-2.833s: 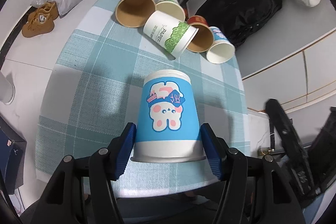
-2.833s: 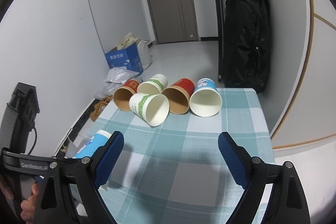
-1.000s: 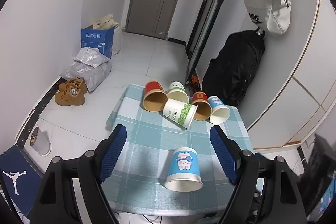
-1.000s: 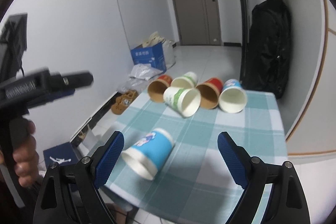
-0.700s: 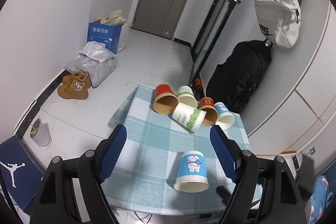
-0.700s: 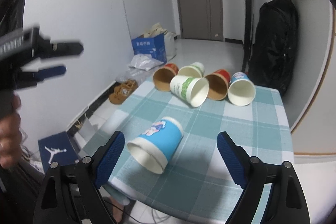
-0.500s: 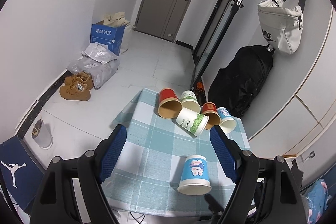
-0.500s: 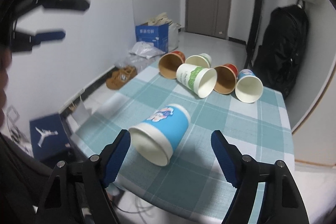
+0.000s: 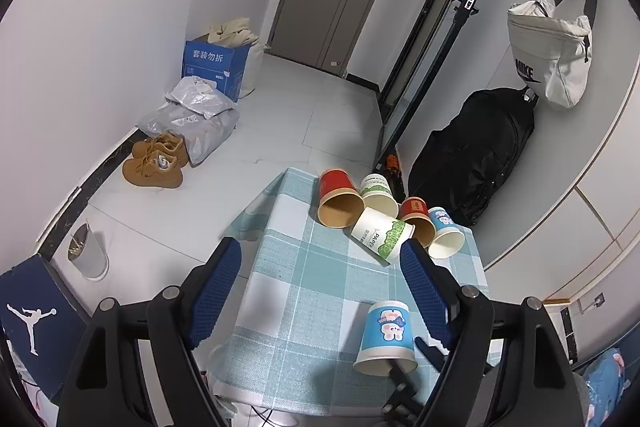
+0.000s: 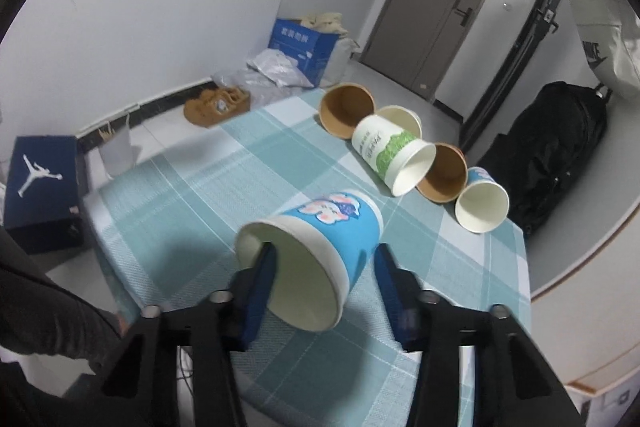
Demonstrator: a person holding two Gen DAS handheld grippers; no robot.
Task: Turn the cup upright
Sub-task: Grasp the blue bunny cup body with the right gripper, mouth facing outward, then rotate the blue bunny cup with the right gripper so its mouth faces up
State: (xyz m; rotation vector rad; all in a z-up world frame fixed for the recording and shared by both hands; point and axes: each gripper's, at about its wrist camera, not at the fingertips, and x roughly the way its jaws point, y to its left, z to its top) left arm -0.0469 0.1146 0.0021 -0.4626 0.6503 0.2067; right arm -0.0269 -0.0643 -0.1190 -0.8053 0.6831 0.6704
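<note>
A blue paper cup with a bunny print (image 10: 320,251) lies on its side near the front of the teal checked tablecloth (image 10: 224,187), its open mouth facing me. My right gripper (image 10: 322,261) is open; its left finger sits at the cup's mouth and the right finger beside the cup's wall, not closed on it. The same cup (image 9: 385,337) shows in the left wrist view with the right gripper's tip at its rim. My left gripper (image 9: 320,291) is open and empty, raised high above the table.
Several other paper cups lie on their sides at the table's far end: a red one (image 9: 338,201), a green-print white one (image 9: 380,235) and a small blue one (image 9: 446,237). A black backpack (image 9: 472,155), shoes (image 9: 154,167) and boxes stand on the floor around.
My left gripper let go of the cup and rose high and back. My right gripper moved in low, narrowed and now brackets the cup's mouth.
</note>
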